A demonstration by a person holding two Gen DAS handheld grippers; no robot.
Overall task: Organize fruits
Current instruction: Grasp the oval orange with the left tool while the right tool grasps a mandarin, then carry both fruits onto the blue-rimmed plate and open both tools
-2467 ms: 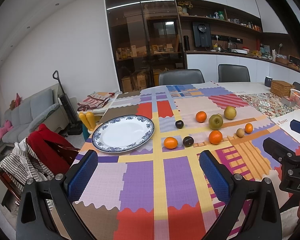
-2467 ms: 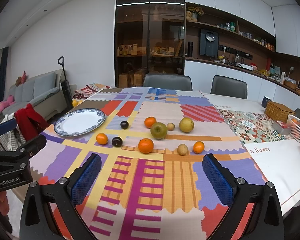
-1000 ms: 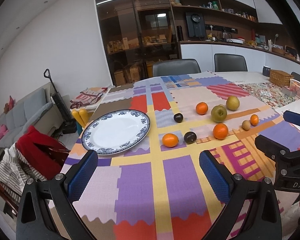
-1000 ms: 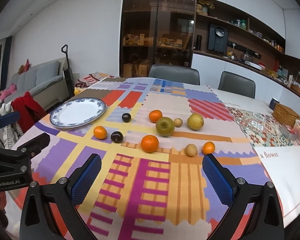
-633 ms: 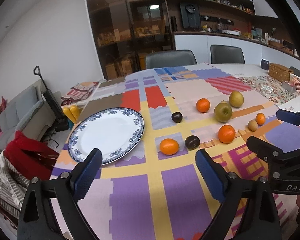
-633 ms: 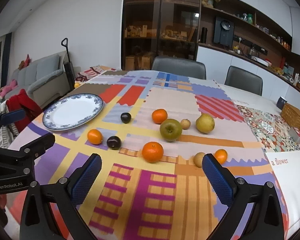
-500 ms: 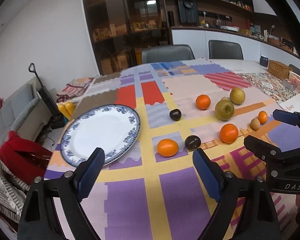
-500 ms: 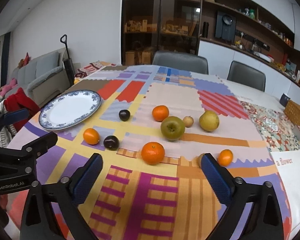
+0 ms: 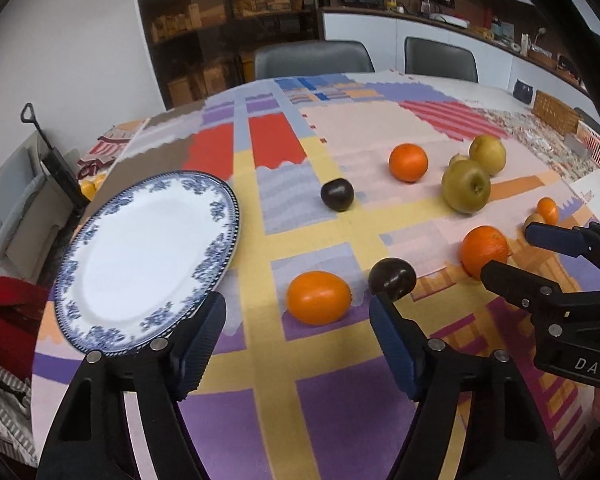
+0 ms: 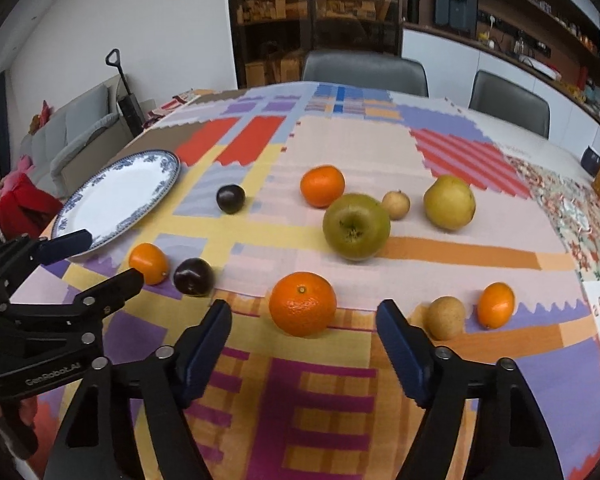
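A blue-rimmed white plate point(image 9: 148, 256) lies at the left of the patchwork tablecloth. Several fruits are scattered to its right. My left gripper point(image 9: 298, 332) is open and its jaws are closing; a small orange point(image 9: 318, 298) lies just ahead in line with the gap, untouched, with a dark plum point(image 9: 392, 280) by the right fingertip. My right gripper point(image 10: 304, 340) is also open and closing, with a mandarin point(image 10: 302, 304) just ahead between the tips, untouched. Beyond lie a green apple point(image 10: 356, 226), a yellow pear point(image 10: 450, 202) and another orange point(image 10: 322, 186).
A second plum point(image 10: 230, 199), a brown fruit point(image 10: 446, 317) and a small orange point(image 10: 496, 305) also lie on the cloth. Each gripper shows at the edge of the other's view. Grey chairs point(image 10: 364, 70) stand behind the table and a wicker basket point(image 9: 556, 110) sits far right.
Both grippers have moved forward and down toward the fruit, which now looks larger and closer. Both pairs of jaws have narrowed from fully wide.
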